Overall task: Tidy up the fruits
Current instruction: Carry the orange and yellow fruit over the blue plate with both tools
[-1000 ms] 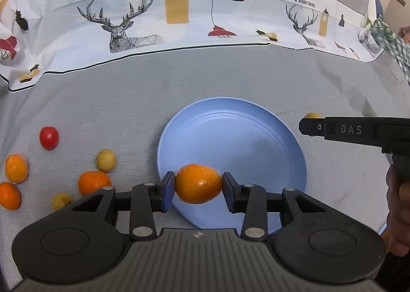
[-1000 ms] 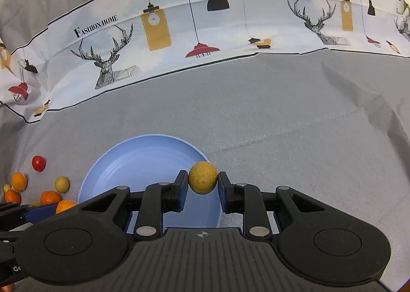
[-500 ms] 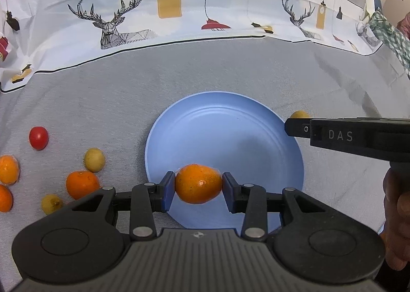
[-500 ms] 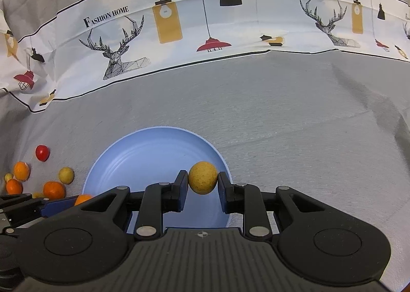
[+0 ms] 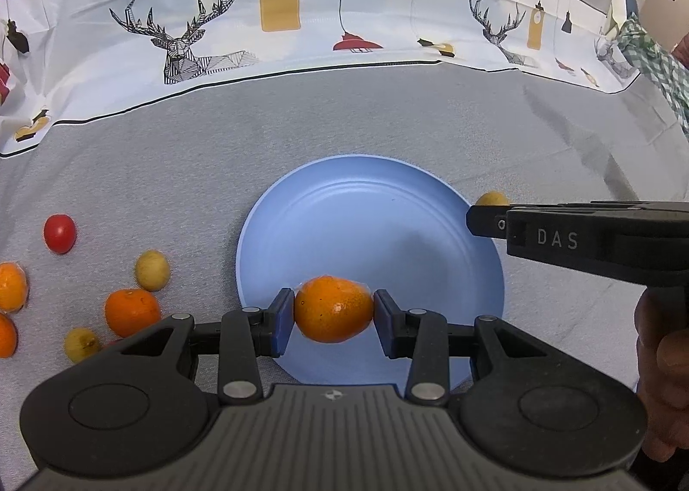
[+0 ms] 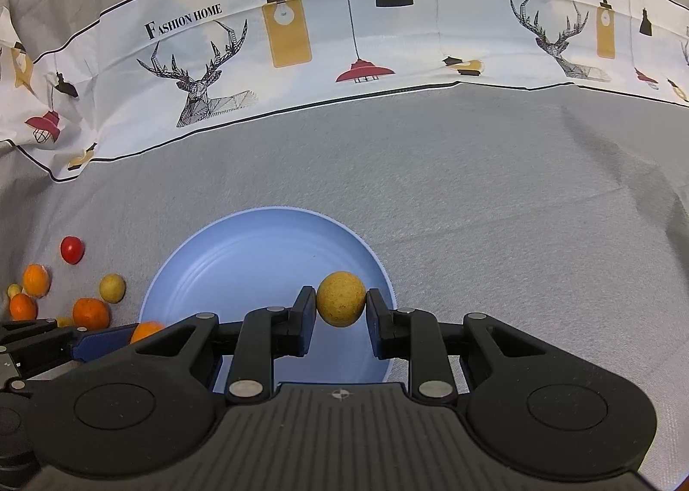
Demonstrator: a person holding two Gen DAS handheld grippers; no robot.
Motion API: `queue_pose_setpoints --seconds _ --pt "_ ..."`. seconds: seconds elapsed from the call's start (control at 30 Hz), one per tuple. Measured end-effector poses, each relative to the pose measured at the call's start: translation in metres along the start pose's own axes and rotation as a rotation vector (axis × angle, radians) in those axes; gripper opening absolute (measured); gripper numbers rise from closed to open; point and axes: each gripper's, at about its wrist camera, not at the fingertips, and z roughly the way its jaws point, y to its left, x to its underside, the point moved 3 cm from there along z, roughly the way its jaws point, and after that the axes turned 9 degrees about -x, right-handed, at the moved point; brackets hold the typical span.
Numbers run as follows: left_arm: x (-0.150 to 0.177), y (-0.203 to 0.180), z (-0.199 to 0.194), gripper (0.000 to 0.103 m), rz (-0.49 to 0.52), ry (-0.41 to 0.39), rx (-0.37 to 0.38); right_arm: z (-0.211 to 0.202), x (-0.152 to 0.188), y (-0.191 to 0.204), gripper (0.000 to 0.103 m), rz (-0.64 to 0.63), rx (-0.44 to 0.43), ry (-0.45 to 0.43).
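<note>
With the left gripper (image 5: pixel 333 310) clamped on an orange (image 5: pixel 333 309) and the right gripper (image 6: pixel 341 305) on a yellow fruit (image 6: pixel 341 304) above the blue plate (image 5: pixel 379 198), each should descend low before releasing, fruits kept apart

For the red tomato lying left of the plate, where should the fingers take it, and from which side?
Grip the red tomato across its widest middle, coming from above. It is small, round, and sits alone on the grey cloth, with clear space either side for the fingers.
</note>
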Motion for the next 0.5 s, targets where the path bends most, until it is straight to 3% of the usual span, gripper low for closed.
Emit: queue_pose_setpoints --seconds 0.5 --pt "0.0000 -0.0057 -0.0009 0.044 0.000 -0.001 0.004 0.0004 0.0005 0.0005 0.026 -0.005 -0.001 0.002"
